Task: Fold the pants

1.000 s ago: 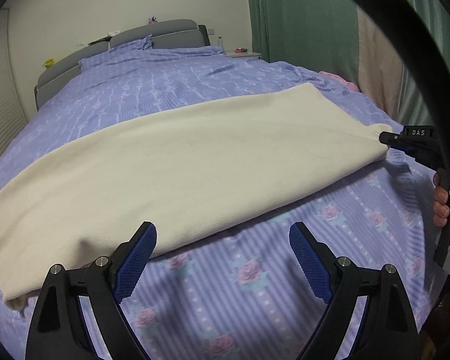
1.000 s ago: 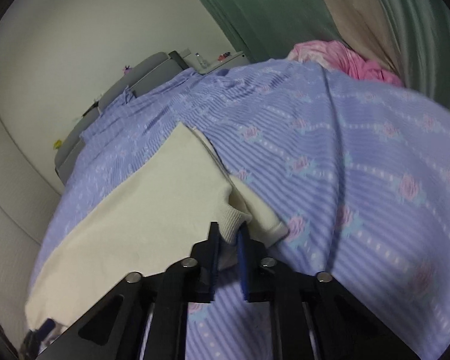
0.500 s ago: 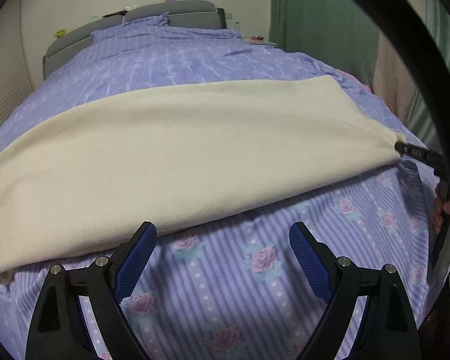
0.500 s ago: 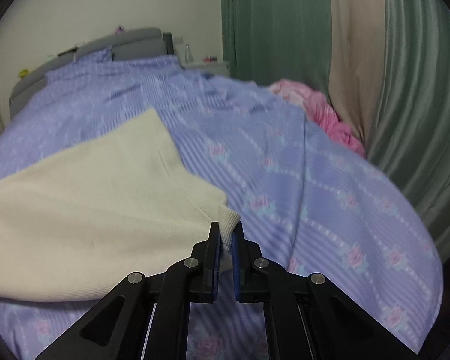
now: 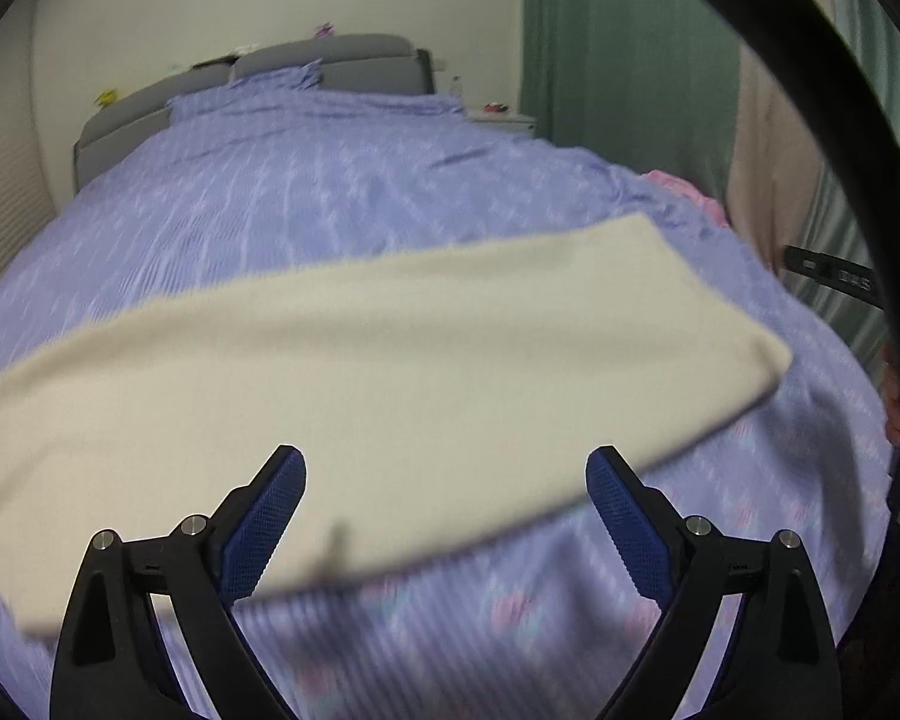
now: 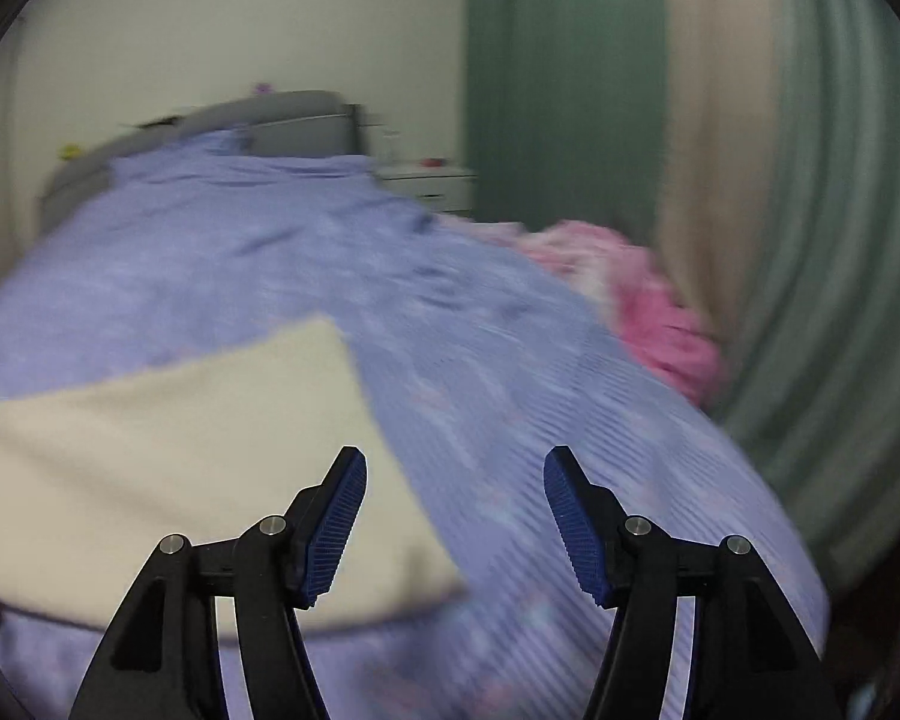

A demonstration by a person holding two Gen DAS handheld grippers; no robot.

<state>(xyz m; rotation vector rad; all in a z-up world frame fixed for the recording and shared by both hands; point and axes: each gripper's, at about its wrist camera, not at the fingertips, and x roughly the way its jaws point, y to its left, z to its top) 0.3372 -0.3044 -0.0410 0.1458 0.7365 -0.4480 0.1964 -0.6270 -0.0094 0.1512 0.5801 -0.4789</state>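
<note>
Released since the earlier frames: the right gripper (image 6: 455,516), then pinched on the near right corner of the pants (image 5: 354,378), is now standing with its jaws spread wide and nothing between them, and its view is lifting away from the cloth. Both views are blurring with motion.

Item, pants: cream, lying flat as one long band across the bed (image 5: 330,180), one end toward the left edge of the left view, the other end near the right side. They appear already folded lengthwise, leg over leg, though the layers are not showing clearly enough to be sure.

Item, left gripper (image 5: 445,525): jaws wide apart, holding nothing, hovering over the near long edge of the pants; that edge is running just beneath and between the fingers, not touched as far as can be seen.

Item, right gripper: hanging above the blanket; the right end of the pants is lying to the left of and below its left finger, apart from it.

Item, pink cloth (image 6: 648,300): bunched at the far right edge of the bed, by the curtains (image 6: 810,240).

Progress, judged: the straightening looks done; the crosswise folds, end over end, are remaining, and neither gripper is yet taking hold for them.
</note>
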